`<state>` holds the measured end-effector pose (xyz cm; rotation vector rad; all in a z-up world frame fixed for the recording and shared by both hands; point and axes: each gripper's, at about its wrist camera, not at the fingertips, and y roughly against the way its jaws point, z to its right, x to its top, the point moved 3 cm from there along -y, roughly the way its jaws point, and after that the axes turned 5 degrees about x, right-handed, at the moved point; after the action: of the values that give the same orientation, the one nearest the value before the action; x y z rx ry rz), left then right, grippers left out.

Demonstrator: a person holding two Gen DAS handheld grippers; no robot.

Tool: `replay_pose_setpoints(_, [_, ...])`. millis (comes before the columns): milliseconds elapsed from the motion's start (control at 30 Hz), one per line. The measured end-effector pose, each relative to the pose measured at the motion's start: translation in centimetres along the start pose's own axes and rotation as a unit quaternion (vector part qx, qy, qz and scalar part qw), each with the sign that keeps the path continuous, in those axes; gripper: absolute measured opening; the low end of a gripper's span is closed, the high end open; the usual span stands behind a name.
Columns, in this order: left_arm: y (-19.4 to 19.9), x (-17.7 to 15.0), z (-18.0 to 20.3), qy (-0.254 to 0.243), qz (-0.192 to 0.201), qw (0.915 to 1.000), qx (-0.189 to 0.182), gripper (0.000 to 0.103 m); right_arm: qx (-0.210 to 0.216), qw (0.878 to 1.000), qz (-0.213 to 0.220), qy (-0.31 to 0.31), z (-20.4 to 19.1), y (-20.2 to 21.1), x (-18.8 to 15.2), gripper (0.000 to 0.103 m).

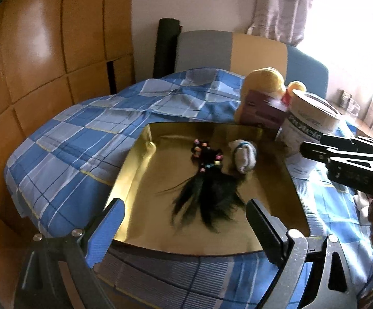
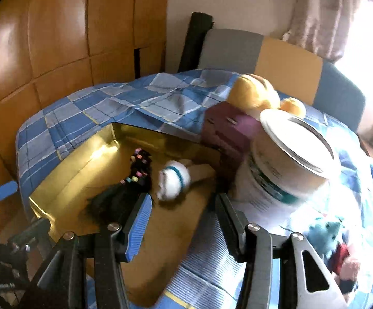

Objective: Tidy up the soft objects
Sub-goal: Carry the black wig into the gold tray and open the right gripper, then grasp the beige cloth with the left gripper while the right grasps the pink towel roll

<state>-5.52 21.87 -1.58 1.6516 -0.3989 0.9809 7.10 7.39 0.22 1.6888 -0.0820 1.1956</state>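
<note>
Both grippers, left gripper [image 1: 184,221] and right gripper [image 2: 184,213], are hanging open and empty over the gold tray's [image 1: 140,180] near edge. Looks like we're between pickups, so next is probably reaching for the blue plush [image 2: 328,234] at the bed's right edge.

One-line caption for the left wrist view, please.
Open left hand-held gripper over a gold tray holding a black hairpiece and white plush.

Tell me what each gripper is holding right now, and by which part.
Nothing is held. The left gripper and the right gripper both stand open and empty above the gold tray.
</note>
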Motion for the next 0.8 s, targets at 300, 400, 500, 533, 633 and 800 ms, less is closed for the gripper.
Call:
replay_pose_setpoints(300, [1.1, 0.2, 2.8, -0.036, 0.009, 0.9991, -0.023, 0.096, -0.067, 0.996, 0.009, -0.049, 7.3, 3.6, -2.5, 0.052])
replay_pose_setpoints(400, [1.4, 0.3, 3.8, -0.049, 0.011, 0.9983, -0.03, 0.096, -0.099, 0.992, 0.012, -0.075, 10.7, 5.0, -3.5, 0.052])
replay_pose_setpoints(500, [1.5, 0.3, 4.9, -0.061, 0.01, 0.9973, -0.039, 0.096, -0.128, 0.984, 0.017, -0.12, 14.7, 6.6, -4.8, 0.052])
replay_pose_setpoints(533, [1.5, 0.3, 5.4, -0.065, 0.008, 0.9968, -0.045, 0.096, -0.143, 0.979, 0.019, -0.141, 16.5, 7.2, -5.4, 0.052])
replay_pose_setpoints(633, [1.6, 0.3, 6.6, -0.075, 0.004, 0.9955, -0.058, 0.093, -0.193, 0.963, 0.021, -0.189, 20.9, 8.7, -7.3, 0.052])
replay_pose_setpoints(800, [1.5, 0.7, 8.3, -0.085, -0.003, 0.9933, -0.078, 0.092, -0.264, 0.924, 0.02, -0.275, 28.1, 10.4, -11.3, 0.052])
